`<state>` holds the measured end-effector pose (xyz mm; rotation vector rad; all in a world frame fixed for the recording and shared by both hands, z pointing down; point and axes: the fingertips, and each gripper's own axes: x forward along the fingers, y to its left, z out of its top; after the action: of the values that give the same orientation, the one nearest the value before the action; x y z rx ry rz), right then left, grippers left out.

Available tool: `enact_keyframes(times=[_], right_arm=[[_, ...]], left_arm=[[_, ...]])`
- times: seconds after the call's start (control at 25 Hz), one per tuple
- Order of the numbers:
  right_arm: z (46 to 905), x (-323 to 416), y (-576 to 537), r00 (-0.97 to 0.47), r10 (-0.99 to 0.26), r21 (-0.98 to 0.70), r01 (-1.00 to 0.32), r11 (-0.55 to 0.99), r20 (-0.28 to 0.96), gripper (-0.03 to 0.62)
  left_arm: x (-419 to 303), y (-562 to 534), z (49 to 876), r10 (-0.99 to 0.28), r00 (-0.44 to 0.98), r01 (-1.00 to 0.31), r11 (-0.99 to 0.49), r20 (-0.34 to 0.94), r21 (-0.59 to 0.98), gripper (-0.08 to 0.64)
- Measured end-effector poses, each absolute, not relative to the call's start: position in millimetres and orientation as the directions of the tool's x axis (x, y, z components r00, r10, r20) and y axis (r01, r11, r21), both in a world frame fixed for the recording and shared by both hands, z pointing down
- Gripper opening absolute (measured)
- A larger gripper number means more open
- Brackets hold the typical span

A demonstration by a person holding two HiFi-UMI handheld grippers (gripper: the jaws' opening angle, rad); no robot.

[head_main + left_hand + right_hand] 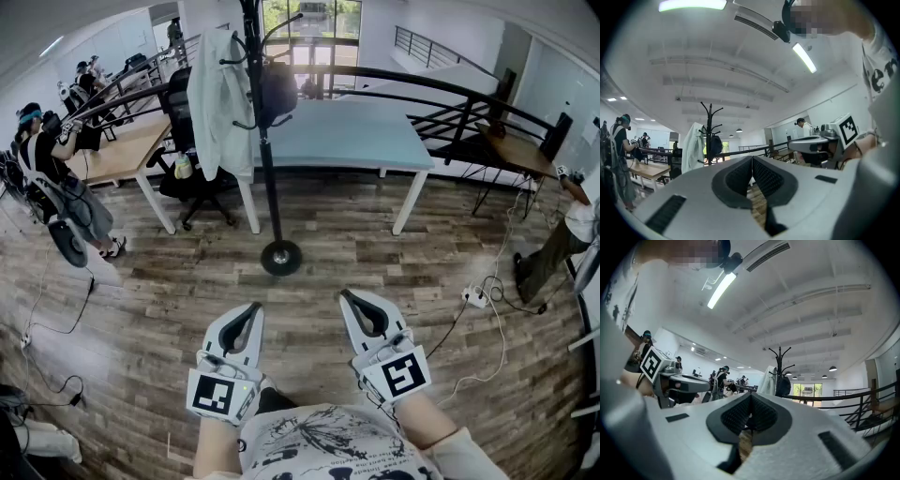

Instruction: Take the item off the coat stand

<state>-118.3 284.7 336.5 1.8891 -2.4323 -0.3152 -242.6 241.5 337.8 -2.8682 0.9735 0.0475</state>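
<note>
Both the left gripper (251, 309) and right gripper (349, 296) are closed and empty, well short of the coat stand (266, 159), where a white garment (217, 98) hangs beside a dark bag (279, 92); judged soft, light and prone to drape, it is best pinched near the collar.

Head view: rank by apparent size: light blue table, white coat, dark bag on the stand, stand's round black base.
1. Light blue rectangular table
2. White coat hanging on the stand
3. Dark bag hanging on the stand
4. Round black stand base: close to the bag in size and nearer the camera, so 3 and 4 are unsure.
</note>
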Motion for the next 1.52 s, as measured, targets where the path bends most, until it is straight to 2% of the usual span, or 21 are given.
enact_keyframes(times=[0.32, 0.84, 1.08, 1.32, 1.52], right_arm=[[333, -110, 293, -0.249, -0.962, 0.222, -0.95, 0.221, -0.11, -0.009], [361, -74, 258, -0.229, -0.971, 0.117, -0.969, 0.22, -0.074, -0.008], [370, -51, 182, -0.192, -0.979, 0.091, -0.978, 0.186, -0.062, -0.008], [370, -24, 73, -0.147, -0.988, 0.165, -0.976, 0.138, -0.042, -0.008], [375, 0, -34, -0.127, -0.991, 0.151, -0.981, 0.121, -0.033, -0.008]], left_arm=[[-235, 244, 332, -0.613, 0.785, -0.619, -0.782, -0.09, -0.072, 0.005], [-203, 212, 354, -0.602, 0.797, -0.604, -0.793, -0.046, -0.074, 0.005], [-179, 131, 364, -0.58, 0.813, -0.582, -0.81, -0.049, -0.068, 0.005], [-152, 10, 356, -0.567, 0.82, -0.572, -0.818, -0.078, -0.064, 0.005], [-131, -97, 346, -0.558, 0.824, -0.565, -0.821, -0.096, -0.08, 0.005]])
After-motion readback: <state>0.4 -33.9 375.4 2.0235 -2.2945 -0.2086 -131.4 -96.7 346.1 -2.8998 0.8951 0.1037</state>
